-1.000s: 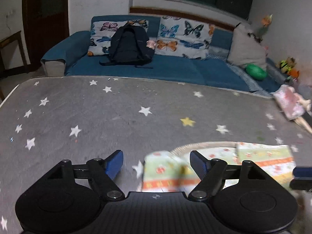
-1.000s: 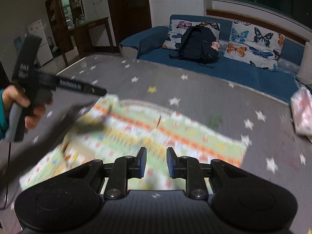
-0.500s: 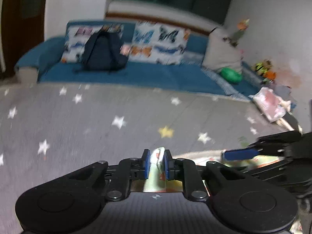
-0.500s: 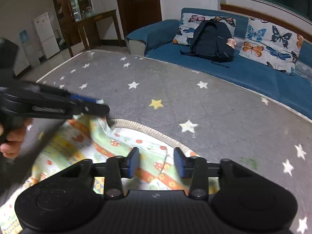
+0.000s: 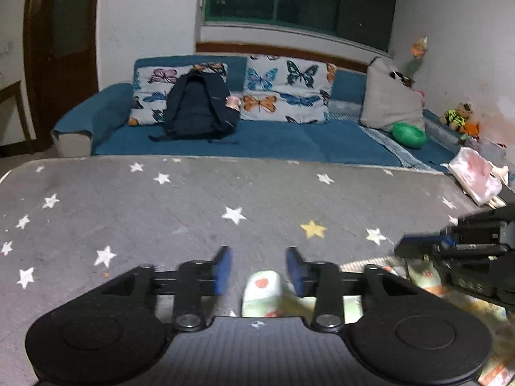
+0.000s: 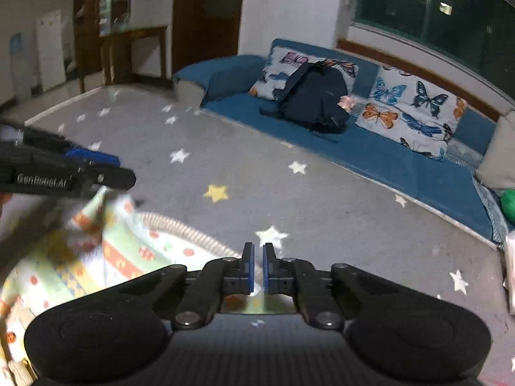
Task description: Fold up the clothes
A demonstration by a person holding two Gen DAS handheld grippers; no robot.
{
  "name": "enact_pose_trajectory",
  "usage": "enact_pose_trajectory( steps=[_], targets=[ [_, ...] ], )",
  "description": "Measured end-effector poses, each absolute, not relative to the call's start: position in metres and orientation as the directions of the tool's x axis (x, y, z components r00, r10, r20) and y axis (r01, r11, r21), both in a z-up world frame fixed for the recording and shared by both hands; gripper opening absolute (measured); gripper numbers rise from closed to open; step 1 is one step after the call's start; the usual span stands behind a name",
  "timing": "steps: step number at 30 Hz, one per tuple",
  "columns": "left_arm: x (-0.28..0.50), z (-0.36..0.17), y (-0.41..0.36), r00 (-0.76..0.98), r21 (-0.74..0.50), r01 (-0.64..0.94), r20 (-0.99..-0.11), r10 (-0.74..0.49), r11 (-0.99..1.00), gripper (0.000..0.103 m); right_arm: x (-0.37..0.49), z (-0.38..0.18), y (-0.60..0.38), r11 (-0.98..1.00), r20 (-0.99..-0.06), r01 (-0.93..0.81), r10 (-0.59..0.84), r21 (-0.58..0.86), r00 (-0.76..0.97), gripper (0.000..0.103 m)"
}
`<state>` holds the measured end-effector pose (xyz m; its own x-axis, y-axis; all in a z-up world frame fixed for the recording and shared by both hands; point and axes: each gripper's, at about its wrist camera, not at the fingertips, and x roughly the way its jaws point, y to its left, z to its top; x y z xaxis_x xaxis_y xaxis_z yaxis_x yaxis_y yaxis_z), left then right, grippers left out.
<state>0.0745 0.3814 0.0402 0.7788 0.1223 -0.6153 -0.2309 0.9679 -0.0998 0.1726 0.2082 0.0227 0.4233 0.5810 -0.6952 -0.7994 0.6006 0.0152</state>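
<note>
Gripping the cloth [image 6: 128,257] at its far edge is the step we judge to be in hand. Nearest us, the right gripper [image 6: 257,267] has its jaws closing, nearly together, with a thin sliver of fabric apparently between the pads; we cannot tell how firm the hold is. The left gripper [image 5: 257,270] has its jaws opening, about half apart, with a raised fold of cloth standing between them but touching neither pad. The cloth lies on the mat [image 5: 193,209] just under both grippers: thin, soft, pale green with orange bands and small red prints, edged with a ribbed beige hem. The next move, we judge, calls for the left jaws to close on that fold so both corners can be carried over together. The mat is grey, flat and star-printed. Beyond stands a blue sofa [image 5: 289,138].
</note>
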Motion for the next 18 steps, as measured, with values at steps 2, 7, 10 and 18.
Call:
enact_pose_trajectory(
  steps=[2, 7, 10, 18],
  targets=[
    [0.071, 0.043, 0.382, 0.785, -0.116, -0.21, -0.612, 0.097, 0.971, 0.045, 0.174, 0.025, 0.204, 0.574, -0.696, -0.815, 0.618, 0.082, 0.365, 0.011],
    [0.065, 0.041, 0.371, 0.767, -0.055, -0.137, -0.637, 0.071, 0.989, 0.045, 0.159, 0.018, 0.214, 0.487, -0.716, -0.867, 0.643, 0.109, 0.271, 0.02],
    [0.066, 0.032, 0.366, 0.747, -0.003, -0.139, -0.656, 0.103, 0.99, 0.045, 0.153, 0.012, 0.223, 0.485, -0.711, -0.872, 0.634, 0.059, 0.305, 0.025],
    [0.067, 0.027, 0.371, 0.73, 0.024, -0.229, -0.657, 0.188, 0.973, 0.049, 0.157, 0.018, 0.229, 0.563, -0.697, -0.826, 0.592, -0.002, 0.404, 0.025]
  ],
)
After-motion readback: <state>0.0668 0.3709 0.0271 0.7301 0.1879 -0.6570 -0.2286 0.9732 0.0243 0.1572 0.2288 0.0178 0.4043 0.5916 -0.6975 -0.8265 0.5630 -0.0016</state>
